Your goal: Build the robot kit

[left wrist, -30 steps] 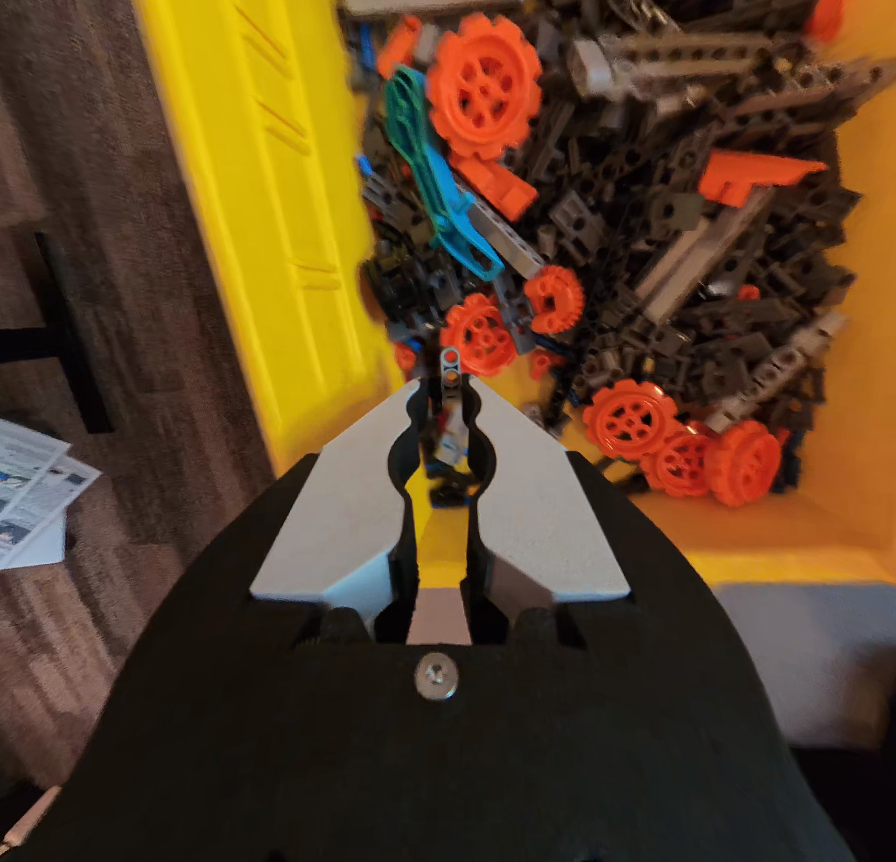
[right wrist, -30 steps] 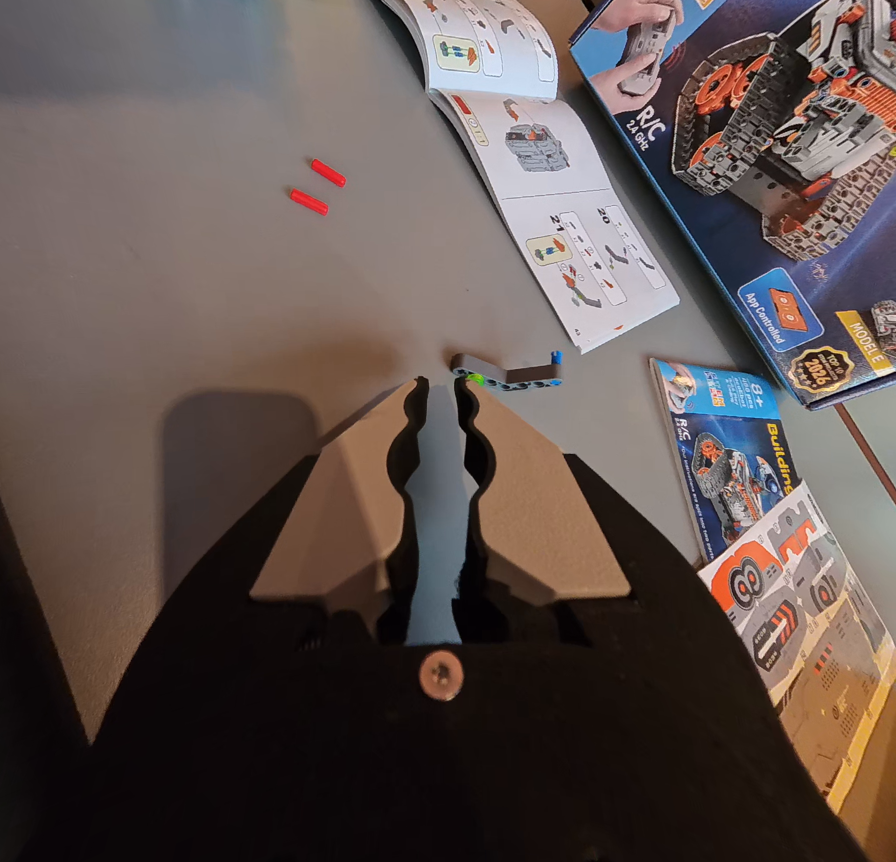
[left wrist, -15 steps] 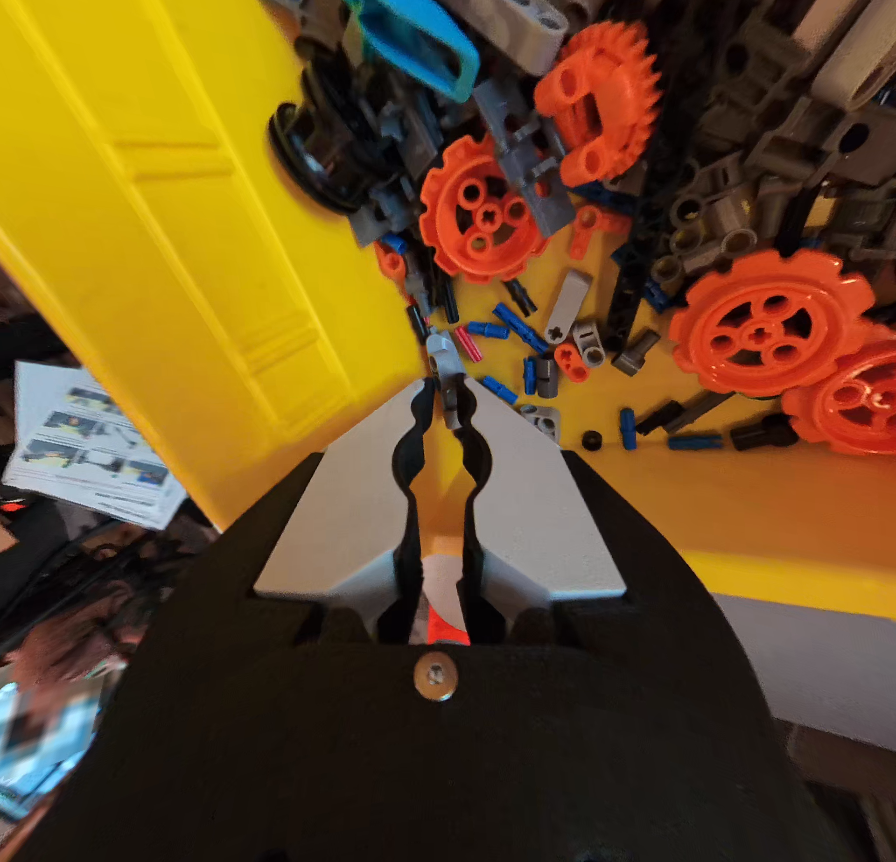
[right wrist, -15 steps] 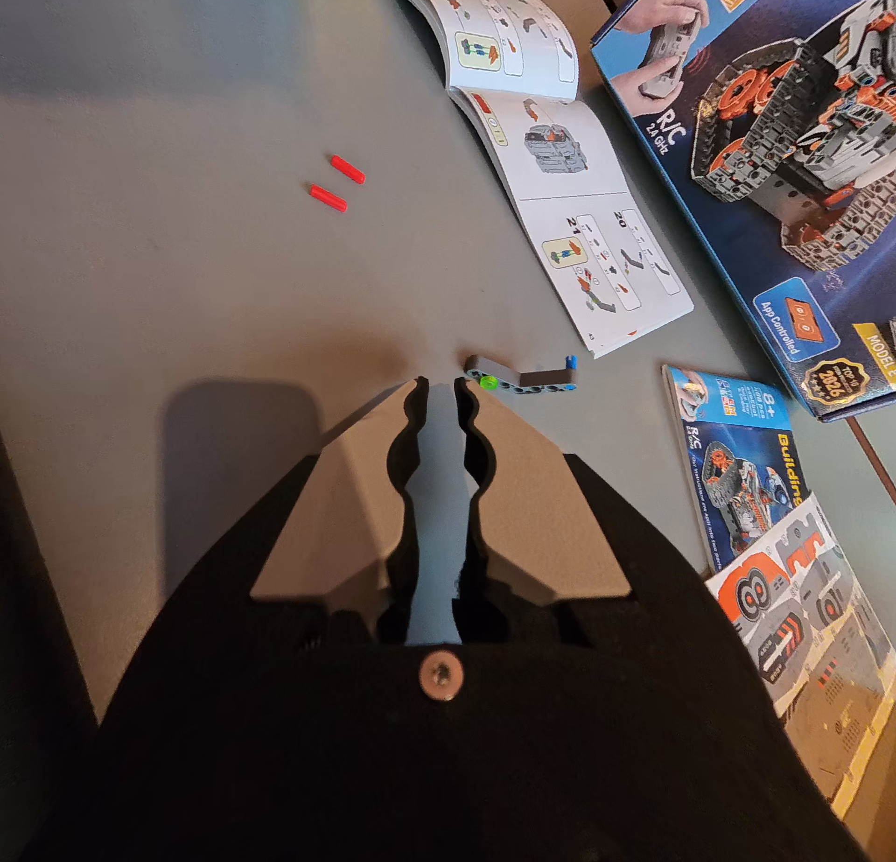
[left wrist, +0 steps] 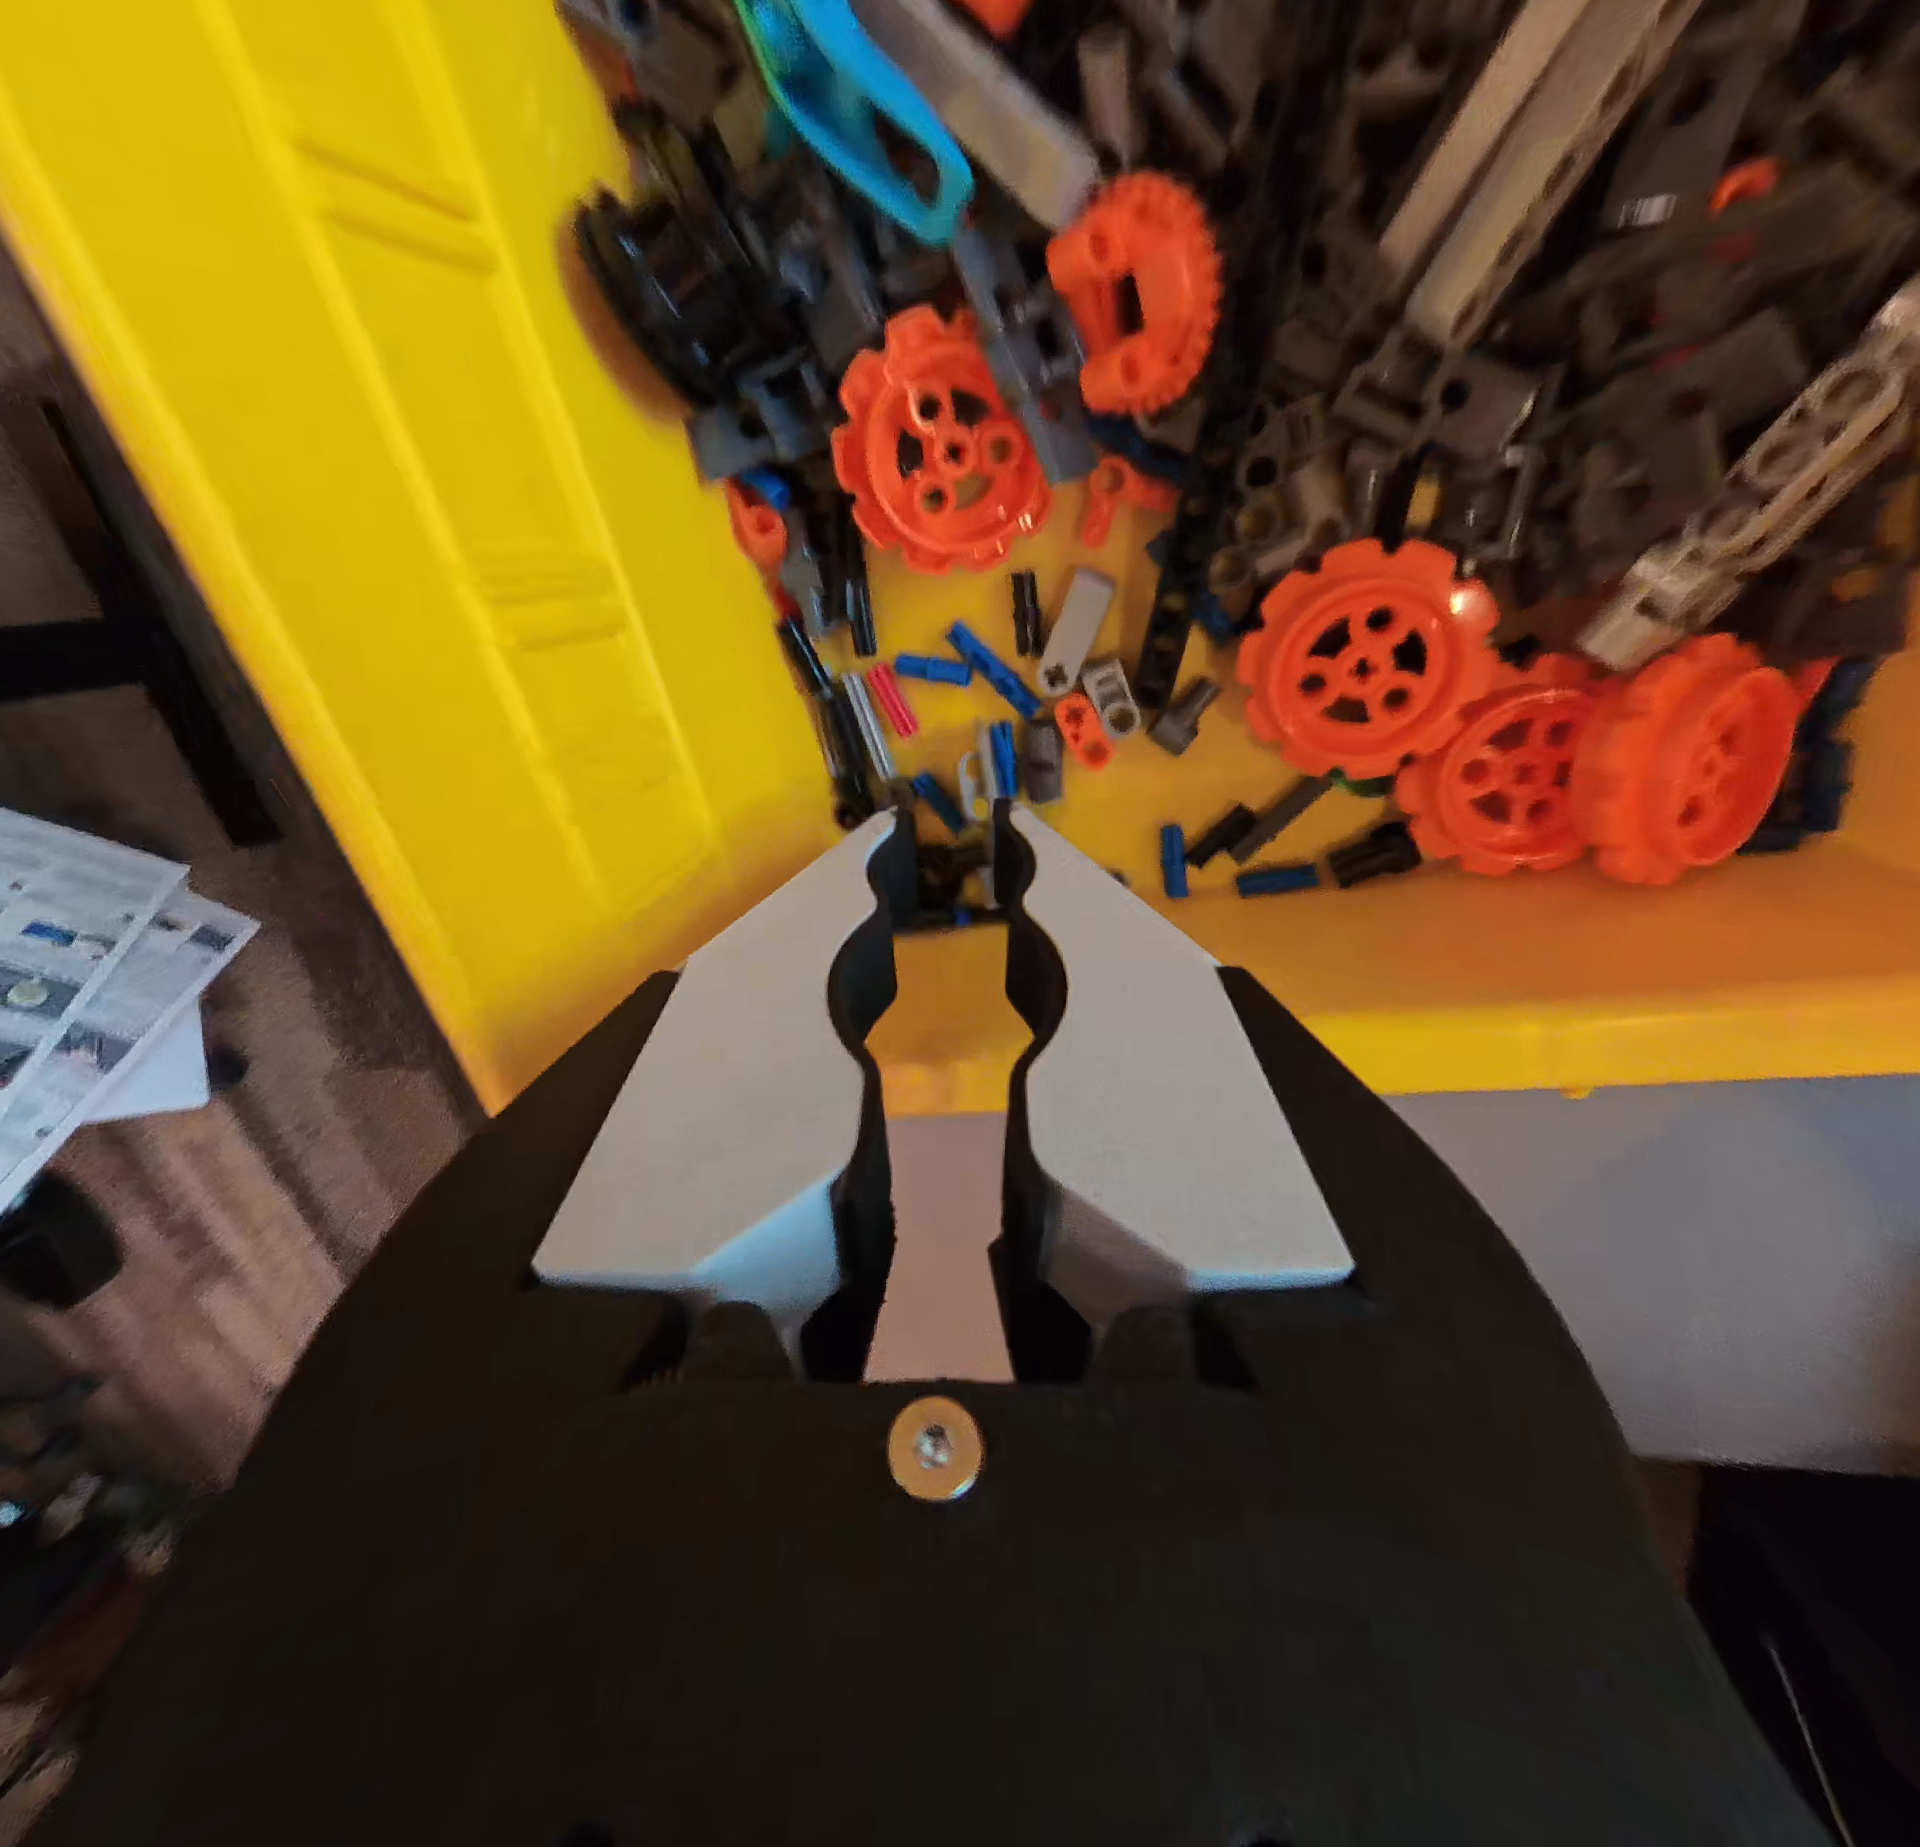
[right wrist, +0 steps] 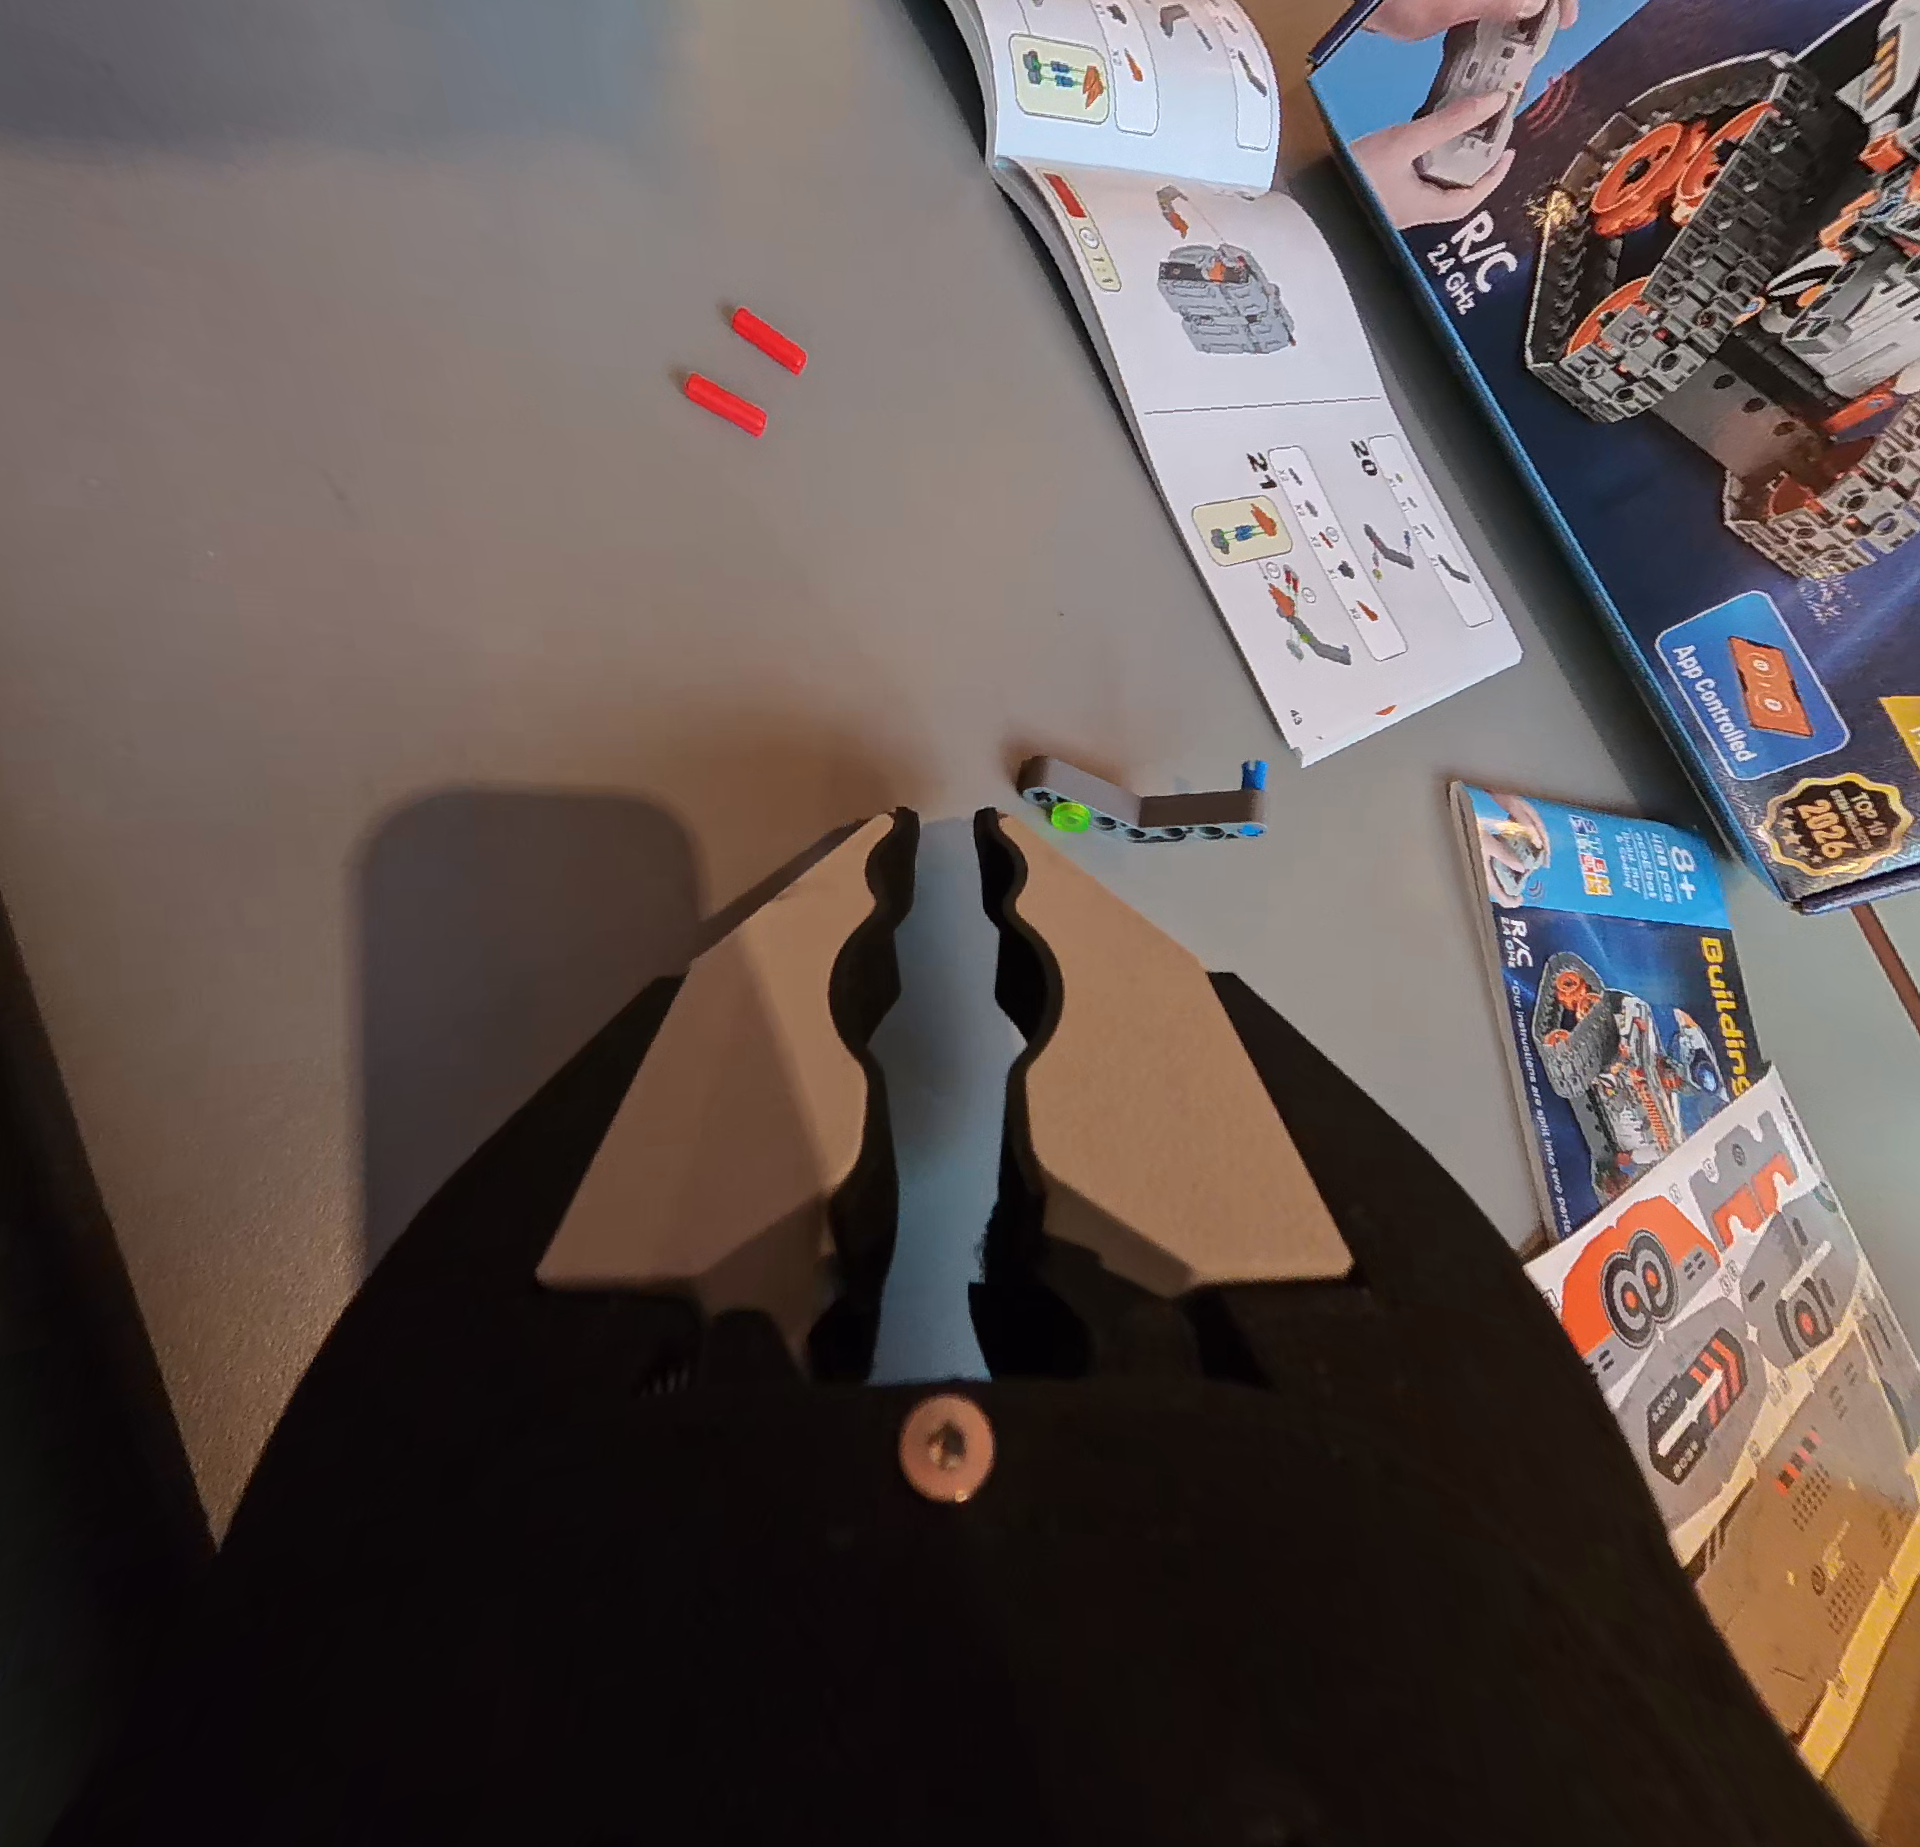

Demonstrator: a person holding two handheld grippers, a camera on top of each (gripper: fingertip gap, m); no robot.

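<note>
The left gripper hangs over the near corner of a bright yellow plastic bin, its jaws a little apart with nothing between them; just past its tips, on the bin floor, lie scattered small blue and black plastic connector pins, a pink pin and a short light grey beam; whether the tips touch any of them cannot be told through the blur; beyond these stand orange toothed plastic wheels, one by the left wall and three in a row to the right; farther back a heap of dark grey and black building beams fills the bin, with a turquoise curved plastic piece lying on top near the left wall; outside the bin, at the left edge, printed paper sheets lie on a brown floor

The right gripper hovers above a grey counter, its jaws slightly apart and empty; just beside its tips, to the right, a bent grey perforated beam lies flat on the counter, carrying a green round stud near its left end and a blue pin at its right end; to the right lie a small blue printed booklet and a sticker sheet; farther off on the left two short red plastic pins lie side by side, close yet apart; beyond the beam an open white instruction booklet lies spread, and beside it a large blue printed cardboard box reaches the right edge
</note>
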